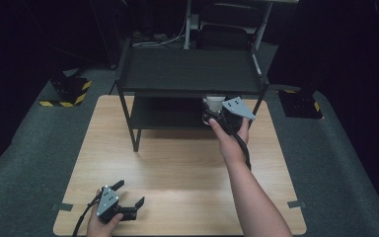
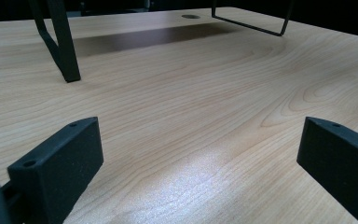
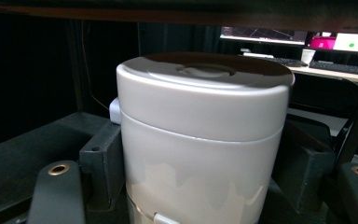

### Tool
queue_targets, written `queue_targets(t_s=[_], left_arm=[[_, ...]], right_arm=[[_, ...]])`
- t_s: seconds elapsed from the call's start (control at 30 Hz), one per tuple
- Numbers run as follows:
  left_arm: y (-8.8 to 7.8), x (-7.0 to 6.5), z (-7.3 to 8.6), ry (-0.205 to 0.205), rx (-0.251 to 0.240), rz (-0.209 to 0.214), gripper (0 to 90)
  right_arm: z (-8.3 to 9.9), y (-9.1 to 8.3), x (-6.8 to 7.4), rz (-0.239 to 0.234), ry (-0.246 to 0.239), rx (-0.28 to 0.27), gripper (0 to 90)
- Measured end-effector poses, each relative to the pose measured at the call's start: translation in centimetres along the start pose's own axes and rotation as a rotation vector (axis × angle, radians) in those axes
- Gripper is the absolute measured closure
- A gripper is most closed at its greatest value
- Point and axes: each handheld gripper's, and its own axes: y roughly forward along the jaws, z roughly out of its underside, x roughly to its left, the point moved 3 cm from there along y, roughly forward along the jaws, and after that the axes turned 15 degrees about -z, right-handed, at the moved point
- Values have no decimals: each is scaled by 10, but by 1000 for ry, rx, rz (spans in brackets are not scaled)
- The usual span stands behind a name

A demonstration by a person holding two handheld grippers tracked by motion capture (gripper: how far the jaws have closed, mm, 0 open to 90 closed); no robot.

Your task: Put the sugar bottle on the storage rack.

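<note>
While the left hand-held gripper (image 1: 128, 201) rests wide open and empty on the near worktop (image 1: 177, 163), the right hand-held gripper (image 1: 216, 111) clasps the upright white canister (image 3: 200, 140) on the far shelf (image 1: 168, 116).

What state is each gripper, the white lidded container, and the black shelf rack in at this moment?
Left gripper: open, jaws wide apart, nothing between them, low over the light wooden table.
Right gripper: shut on the white lidded cylindrical container, one jaw on each side.
White lidded cylindrical container: upright, lid on, at the rack's lower shelf.
Black two-tier metal shelf rack: standing on the table, top shelf bare.
</note>
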Motion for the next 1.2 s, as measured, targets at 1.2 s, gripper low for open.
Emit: queue_targets(t_s=[1.2], left_arm=[[0, 0, 1, -4, -3, 1, 5]], right_arm=[[18, 11, -16, 4, 25, -18, 232]])
